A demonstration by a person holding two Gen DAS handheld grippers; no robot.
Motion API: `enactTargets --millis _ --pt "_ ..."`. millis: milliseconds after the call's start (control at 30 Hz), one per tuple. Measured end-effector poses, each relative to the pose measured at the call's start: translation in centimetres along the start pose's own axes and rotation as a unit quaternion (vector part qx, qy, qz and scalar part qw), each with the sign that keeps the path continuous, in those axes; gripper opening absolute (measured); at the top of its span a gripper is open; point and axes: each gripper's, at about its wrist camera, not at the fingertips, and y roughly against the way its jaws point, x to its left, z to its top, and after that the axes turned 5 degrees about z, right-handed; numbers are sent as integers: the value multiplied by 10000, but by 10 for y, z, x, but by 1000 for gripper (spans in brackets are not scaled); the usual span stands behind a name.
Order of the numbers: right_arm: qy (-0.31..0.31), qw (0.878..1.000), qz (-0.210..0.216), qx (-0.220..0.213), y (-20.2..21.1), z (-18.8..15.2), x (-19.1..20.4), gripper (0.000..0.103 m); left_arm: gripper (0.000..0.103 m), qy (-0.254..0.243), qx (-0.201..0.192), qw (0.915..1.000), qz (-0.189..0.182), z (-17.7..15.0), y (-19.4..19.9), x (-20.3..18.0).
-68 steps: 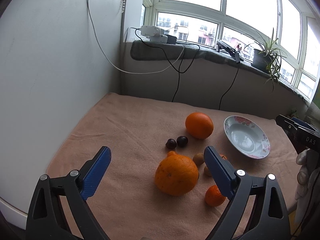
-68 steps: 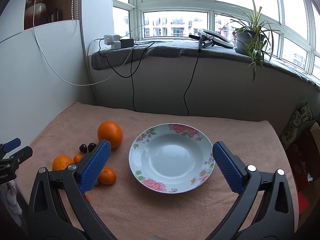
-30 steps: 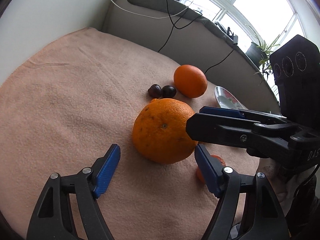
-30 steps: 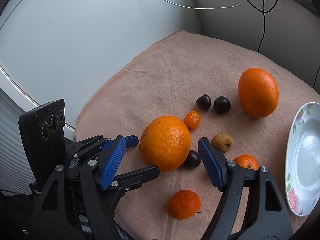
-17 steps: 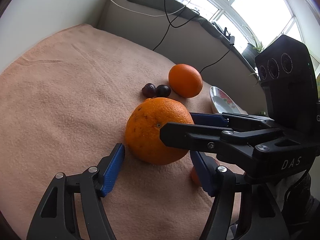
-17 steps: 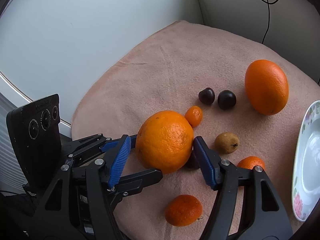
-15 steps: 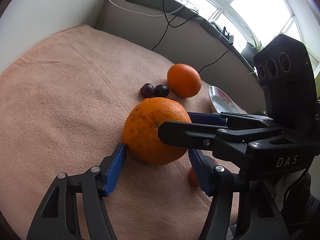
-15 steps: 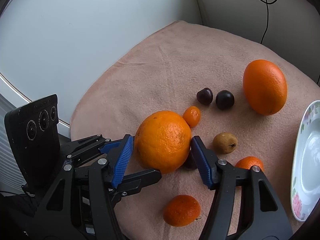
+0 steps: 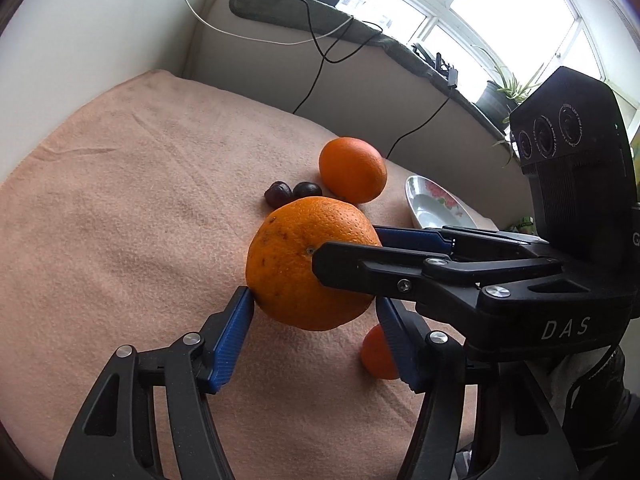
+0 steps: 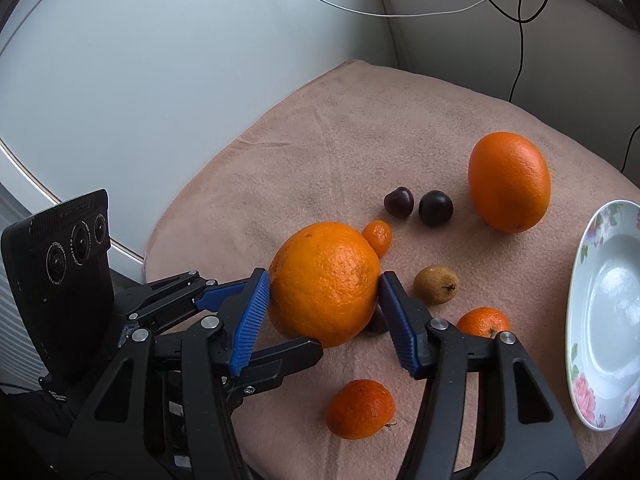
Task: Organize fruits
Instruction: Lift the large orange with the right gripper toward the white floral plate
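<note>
A large orange [image 9: 304, 264] sits on the pink towel [image 9: 120, 220] and also shows in the right wrist view [image 10: 324, 284]. My left gripper [image 9: 314, 320] is shut on it from the near side. My right gripper [image 10: 324, 300] is shut on it too, crossing in from the right. A second large orange [image 10: 509, 182], two dark cherries [image 10: 418, 204], a kumquat [image 10: 378, 236], a brown fruit [image 10: 436, 284] and two mandarins [image 10: 360, 408] lie around. A dark fruit is half hidden behind the large orange.
A floral white plate [image 10: 608, 320] lies at the towel's right side, seen also in the left wrist view [image 9: 436, 208]. A white wall panel [image 10: 160, 80] borders the towel's left. Cables [image 9: 320, 48] hang from the window sill behind.
Both grippers moved in around the large orange and closed their blue pads onto it from two directions. The other fruits have not moved.
</note>
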Motion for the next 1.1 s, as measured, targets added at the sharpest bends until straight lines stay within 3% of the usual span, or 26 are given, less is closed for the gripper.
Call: enactTargets --millis 400,1100 --pt "-178 9985 -185 -484 55 -5 -19 59 63 -424 -145 9988 -191 16 -1 -42" --pt "-988 9889 -517 -983 123 -48 -87 59 63 -1191 173 9908 -615 26 -45 -131"
